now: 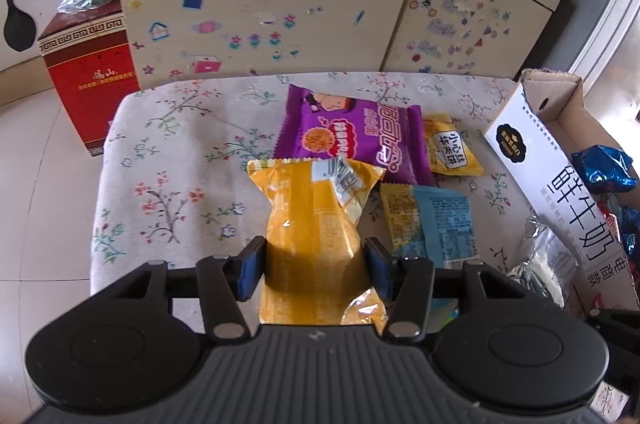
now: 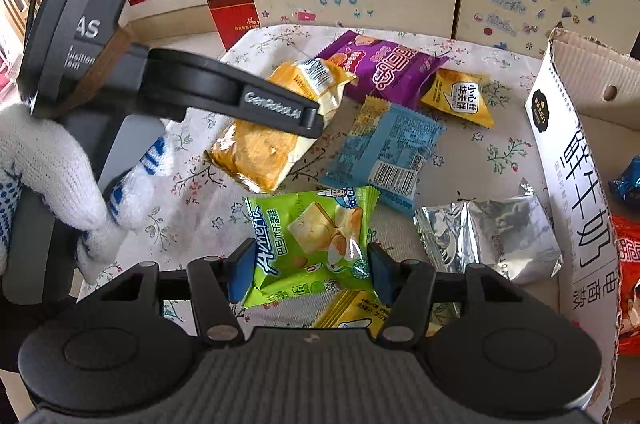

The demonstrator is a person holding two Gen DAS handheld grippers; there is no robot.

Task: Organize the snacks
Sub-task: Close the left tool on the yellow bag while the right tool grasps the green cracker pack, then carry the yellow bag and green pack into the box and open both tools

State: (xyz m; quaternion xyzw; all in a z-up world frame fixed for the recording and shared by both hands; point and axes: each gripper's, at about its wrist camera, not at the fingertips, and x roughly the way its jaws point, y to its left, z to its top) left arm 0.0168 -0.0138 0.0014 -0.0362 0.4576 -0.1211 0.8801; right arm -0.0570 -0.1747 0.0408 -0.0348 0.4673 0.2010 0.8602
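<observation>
Snacks: my left gripper (image 1: 314,266) clamps the yellow packet (image 1: 316,224); my right gripper (image 2: 310,270) pinches the green packet (image 2: 310,244). Several lie boxed in the carton (image 2: 576,160); purple packet (image 2: 384,68), blue packet (image 2: 384,148), silver packet (image 2: 492,236) remain on the cloth.

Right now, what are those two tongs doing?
Left tongs: closed on the yellow plastic snack packet.
Right tongs: closed on the green plastic snack packet.
</observation>
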